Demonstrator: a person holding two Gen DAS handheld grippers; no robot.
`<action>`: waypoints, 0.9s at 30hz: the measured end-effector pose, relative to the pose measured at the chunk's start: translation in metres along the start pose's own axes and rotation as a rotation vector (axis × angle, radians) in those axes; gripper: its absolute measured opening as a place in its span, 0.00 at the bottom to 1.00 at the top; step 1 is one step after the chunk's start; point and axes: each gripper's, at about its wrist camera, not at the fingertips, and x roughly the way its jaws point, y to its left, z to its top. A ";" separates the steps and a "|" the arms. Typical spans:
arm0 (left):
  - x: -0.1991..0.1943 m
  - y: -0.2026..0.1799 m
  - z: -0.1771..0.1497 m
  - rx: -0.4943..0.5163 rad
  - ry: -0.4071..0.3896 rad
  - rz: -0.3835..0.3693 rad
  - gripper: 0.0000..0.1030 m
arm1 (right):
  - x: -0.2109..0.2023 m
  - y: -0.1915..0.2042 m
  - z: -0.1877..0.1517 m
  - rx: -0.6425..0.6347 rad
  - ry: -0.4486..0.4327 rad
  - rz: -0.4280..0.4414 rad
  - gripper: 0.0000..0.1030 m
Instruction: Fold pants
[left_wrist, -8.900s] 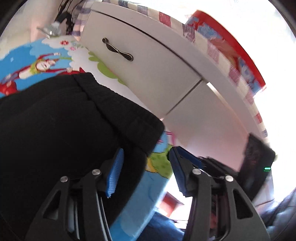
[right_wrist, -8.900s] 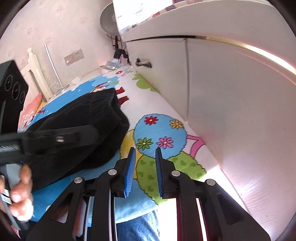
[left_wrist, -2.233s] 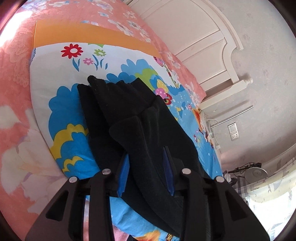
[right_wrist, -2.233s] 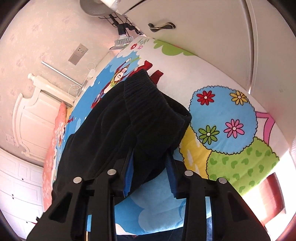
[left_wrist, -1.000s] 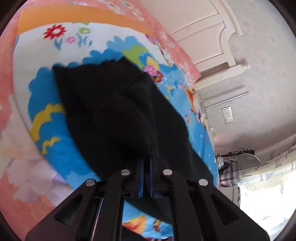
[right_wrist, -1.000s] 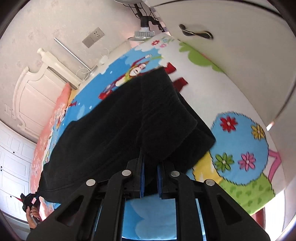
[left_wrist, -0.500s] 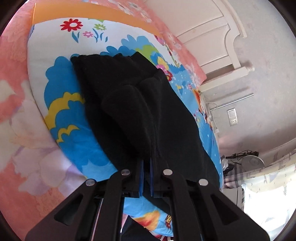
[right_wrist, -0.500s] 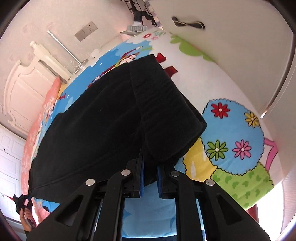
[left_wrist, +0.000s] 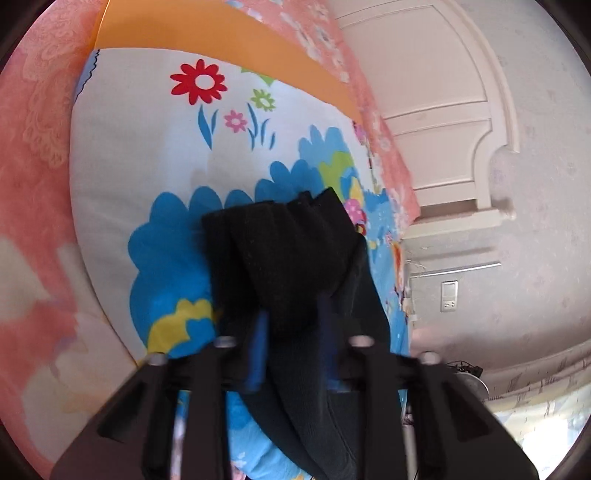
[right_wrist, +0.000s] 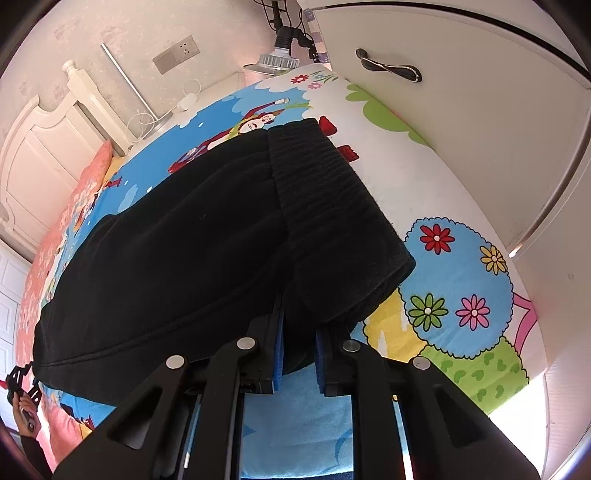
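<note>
While the pants (left_wrist: 291, 258) lie lengthwise on the bed (left_wrist: 147, 155), folded leg over leg, the left tool (left_wrist: 291, 328) at the cuff end has just been opening, its pads parted with the cloth loose between them. At the right, the right tool (right_wrist: 298, 349) stays clamped on the waistband (right_wrist: 332, 221). The lengthwise fold looks set; next, carry one end over to the other.

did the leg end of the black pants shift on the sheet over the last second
Yes. In the left wrist view the black fleece pants' leg end slid back from the red flower print toward the left claw, whose jaws have just been opening around the fabric.
</note>
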 end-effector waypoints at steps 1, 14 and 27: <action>-0.009 -0.012 -0.002 0.071 -0.049 0.066 0.05 | -0.001 -0.001 0.000 0.003 0.000 0.003 0.15; -0.051 -0.080 -0.069 0.513 -0.307 0.269 0.37 | -0.032 0.000 -0.005 0.011 -0.059 -0.116 0.19; 0.136 -0.162 -0.203 0.981 0.081 0.331 0.21 | -0.041 0.182 0.009 -0.533 -0.432 -0.073 0.88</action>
